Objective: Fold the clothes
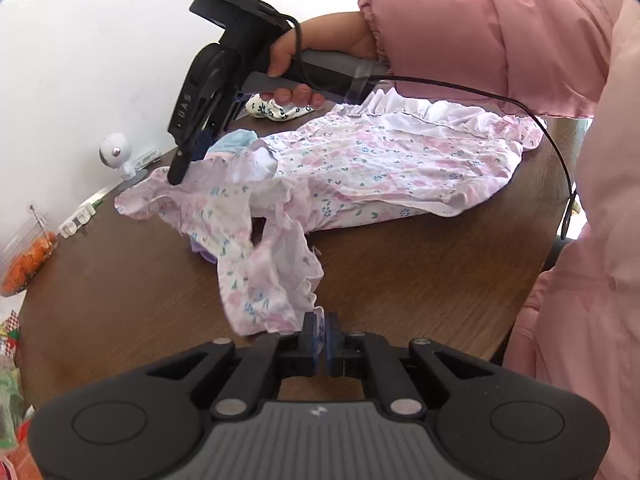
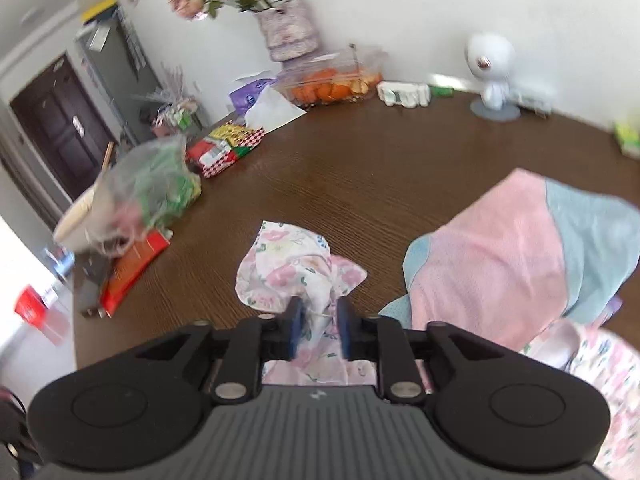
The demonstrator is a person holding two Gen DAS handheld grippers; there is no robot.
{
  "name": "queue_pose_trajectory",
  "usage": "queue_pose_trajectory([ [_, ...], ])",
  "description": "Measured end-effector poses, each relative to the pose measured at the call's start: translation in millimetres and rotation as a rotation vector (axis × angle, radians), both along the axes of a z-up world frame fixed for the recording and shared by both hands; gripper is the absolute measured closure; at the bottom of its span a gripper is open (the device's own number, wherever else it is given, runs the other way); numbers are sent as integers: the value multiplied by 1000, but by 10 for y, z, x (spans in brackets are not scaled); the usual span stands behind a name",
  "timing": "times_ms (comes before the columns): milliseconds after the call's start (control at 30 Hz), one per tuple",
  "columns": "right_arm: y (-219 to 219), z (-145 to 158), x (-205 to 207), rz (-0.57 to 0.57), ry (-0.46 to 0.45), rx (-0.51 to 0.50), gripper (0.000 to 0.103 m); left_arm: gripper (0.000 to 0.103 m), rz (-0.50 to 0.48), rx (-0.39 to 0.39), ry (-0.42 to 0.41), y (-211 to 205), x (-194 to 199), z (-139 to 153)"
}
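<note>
A pink floral garment with white ruffles point(image 1: 360, 168) lies across the brown table point(image 1: 420, 280). My left gripper point(image 1: 321, 326) is shut on its near ruffled edge and holds it lifted. My right gripper point(image 2: 319, 322) is shut on another part of the floral garment point(image 2: 288, 268); in the left wrist view the right gripper point(image 1: 180, 168) pinches the far left end, raised off the table. A pink and light blue garment point(image 2: 520, 256) lies to the right of it.
A white toy figure point(image 2: 490, 68) stands by the wall. A box of oranges point(image 2: 332, 84), snack packets point(image 2: 224, 146), a plastic bag of greens point(image 2: 160, 188) and a flower vase point(image 2: 288, 32) crowd the table's far side. A small floral cloth point(image 1: 276, 110) lies behind.
</note>
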State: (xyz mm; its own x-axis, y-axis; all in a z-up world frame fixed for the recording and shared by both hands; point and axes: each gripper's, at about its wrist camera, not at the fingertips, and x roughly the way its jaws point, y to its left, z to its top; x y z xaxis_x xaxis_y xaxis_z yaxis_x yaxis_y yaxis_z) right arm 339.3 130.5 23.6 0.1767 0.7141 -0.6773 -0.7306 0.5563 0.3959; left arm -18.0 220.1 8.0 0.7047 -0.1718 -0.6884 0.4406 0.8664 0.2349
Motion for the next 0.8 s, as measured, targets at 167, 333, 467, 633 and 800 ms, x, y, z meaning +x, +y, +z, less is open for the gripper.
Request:
queue_pose_trajectory([
  [167,-81,-144,8,-51,-42,-26,61,70,79,-116,-57,174,-52,105],
  [333,-222,-80,-15,-56,-66,20,59,47,245,-195,-100,403,205,225],
  [467,-142,-103,-84,-14,-88,-20,60,65,249,-215,-34,378,508,52],
  [633,-56,-229,-16,-31,-98,-71,97,97,239,-185,60,270,728,-202],
  [800,-112,-248,258,-113,-79,-34,98,99,233,-145,81,279,654,-258],
])
